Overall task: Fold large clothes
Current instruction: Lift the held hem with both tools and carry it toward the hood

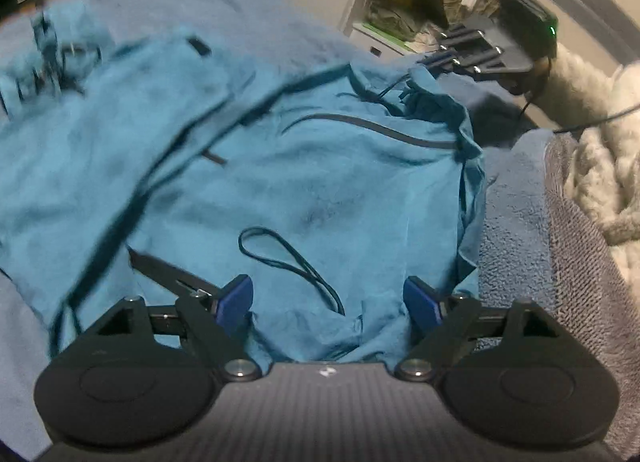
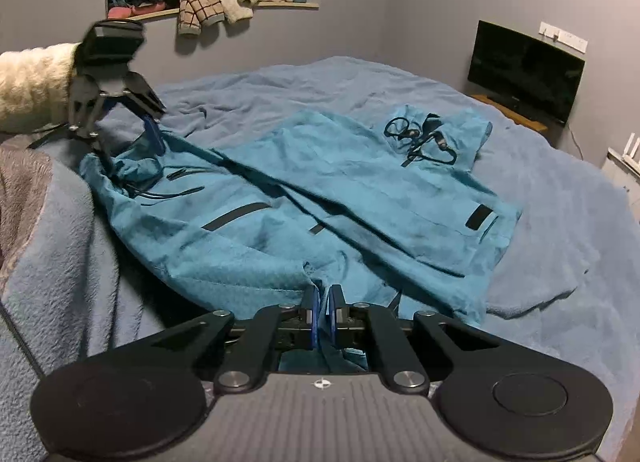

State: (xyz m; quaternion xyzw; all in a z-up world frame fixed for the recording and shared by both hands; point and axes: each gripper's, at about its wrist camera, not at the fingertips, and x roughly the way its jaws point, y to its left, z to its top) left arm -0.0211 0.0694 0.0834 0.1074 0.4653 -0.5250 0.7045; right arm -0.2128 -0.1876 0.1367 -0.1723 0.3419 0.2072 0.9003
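The left claw [image 1: 328, 302] stands released, its blue pads spread wide above the near hem of the teal jacket [image 1: 280, 190], with rumpled cloth and a loose dark drawstring [image 1: 292, 258] lying between them but not pinched. From the right wrist view this same claw [image 2: 120, 130] hangs over the jacket's far left corner, a fluffy white sleeve [image 2: 32, 86] behind it. The right claw [image 2: 324, 312] is clenched on the jacket's near edge, a fold of teal cloth caught between its blue pads.

The jacket lies spread across the blue blanket [image 2: 560, 230] of the bed, front up, with dark zip strips, a dark tab [image 2: 478, 217] on a sleeve and a tangle of black cords [image 2: 420, 138] at its far end. A grey-brown throw [image 2: 20, 198] lies at the bed's left edge.

Further off, a dark screen [image 2: 524, 70] stands on a low wooden stand by the grey wall, and a window ledge [image 2: 216, 10] holds heaped clothes, with a checked garment [image 2: 196, 6] drooping over its edge.
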